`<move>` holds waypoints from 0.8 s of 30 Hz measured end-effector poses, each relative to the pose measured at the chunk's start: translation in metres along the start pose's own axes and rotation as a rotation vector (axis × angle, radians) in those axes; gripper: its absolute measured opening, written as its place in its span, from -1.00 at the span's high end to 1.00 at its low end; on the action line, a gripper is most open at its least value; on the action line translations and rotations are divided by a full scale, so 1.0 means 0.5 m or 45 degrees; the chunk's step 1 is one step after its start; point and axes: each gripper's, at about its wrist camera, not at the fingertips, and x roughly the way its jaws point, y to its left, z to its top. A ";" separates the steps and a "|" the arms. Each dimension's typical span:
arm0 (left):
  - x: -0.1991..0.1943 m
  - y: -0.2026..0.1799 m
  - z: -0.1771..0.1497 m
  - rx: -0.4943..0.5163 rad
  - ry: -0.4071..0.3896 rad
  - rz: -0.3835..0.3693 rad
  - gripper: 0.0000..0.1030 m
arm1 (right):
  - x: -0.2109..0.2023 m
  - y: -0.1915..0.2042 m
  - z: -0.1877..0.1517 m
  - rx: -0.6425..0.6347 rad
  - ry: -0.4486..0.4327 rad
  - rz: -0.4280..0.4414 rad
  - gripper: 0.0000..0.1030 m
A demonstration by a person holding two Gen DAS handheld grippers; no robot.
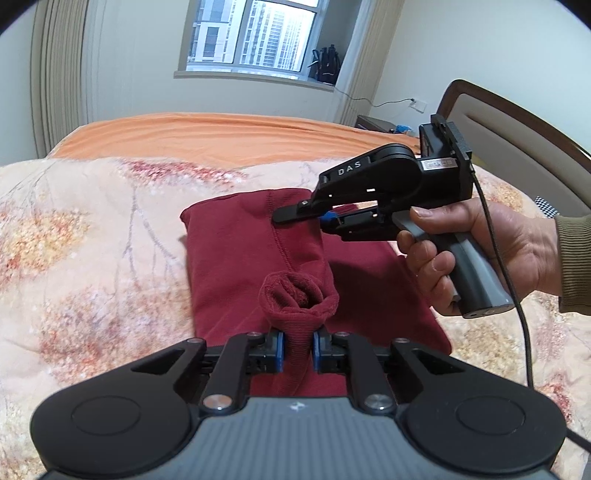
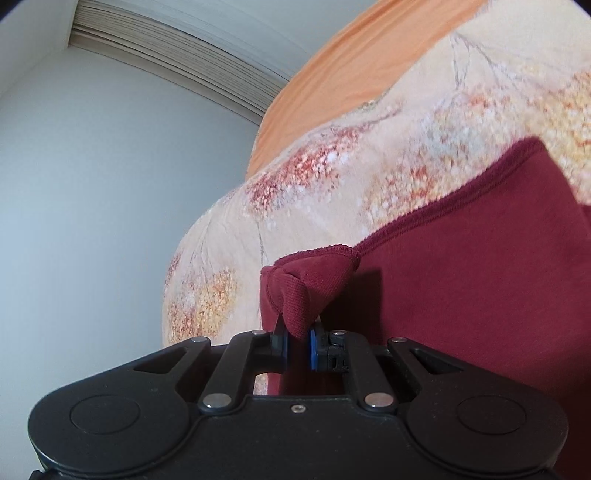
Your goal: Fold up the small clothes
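Note:
A dark red knit garment (image 1: 236,258) lies partly folded on the floral quilt (image 1: 92,236). My left gripper (image 1: 298,352) is shut on its ribbed cuff (image 1: 299,299), which stands up between the blue pads. My right gripper (image 1: 325,218), held in a hand, hovers over the garment's far part; in the right wrist view it (image 2: 298,349) is shut on a bunched hemmed edge of the red garment (image 2: 306,280). The rest of the garment (image 2: 480,277) spreads to the right there.
The bed has an orange sheet (image 1: 221,133) beyond the quilt and a headboard (image 1: 517,122) at the right. A window (image 1: 255,33) and curtains (image 1: 59,74) are behind. A black cable (image 1: 517,288) hangs from the right gripper.

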 end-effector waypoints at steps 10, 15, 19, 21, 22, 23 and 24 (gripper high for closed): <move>0.030 -0.045 0.012 0.020 -0.003 -0.037 0.71 | -0.056 0.006 0.010 -0.089 -0.032 0.008 0.79; 0.058 -0.063 0.006 0.011 0.020 -0.058 0.71 | -0.077 -0.010 0.003 -0.149 -0.021 -0.036 0.79; 0.083 -0.088 -0.013 0.016 0.057 -0.078 0.71 | -0.088 -0.045 -0.004 -0.142 -0.002 -0.095 0.79; 0.095 -0.102 -0.013 0.027 0.063 -0.084 0.71 | -0.094 -0.056 -0.002 -0.138 -0.008 -0.101 0.79; 0.098 -0.111 -0.008 0.038 0.055 -0.086 0.71 | -0.100 -0.056 0.001 -0.146 -0.019 -0.095 0.79; 0.099 -0.122 -0.001 0.054 0.040 -0.086 0.71 | -0.108 -0.053 0.007 -0.167 -0.036 -0.082 0.79; 0.099 -0.134 0.007 0.070 0.019 -0.090 0.71 | -0.118 -0.048 0.015 -0.192 -0.057 -0.064 0.79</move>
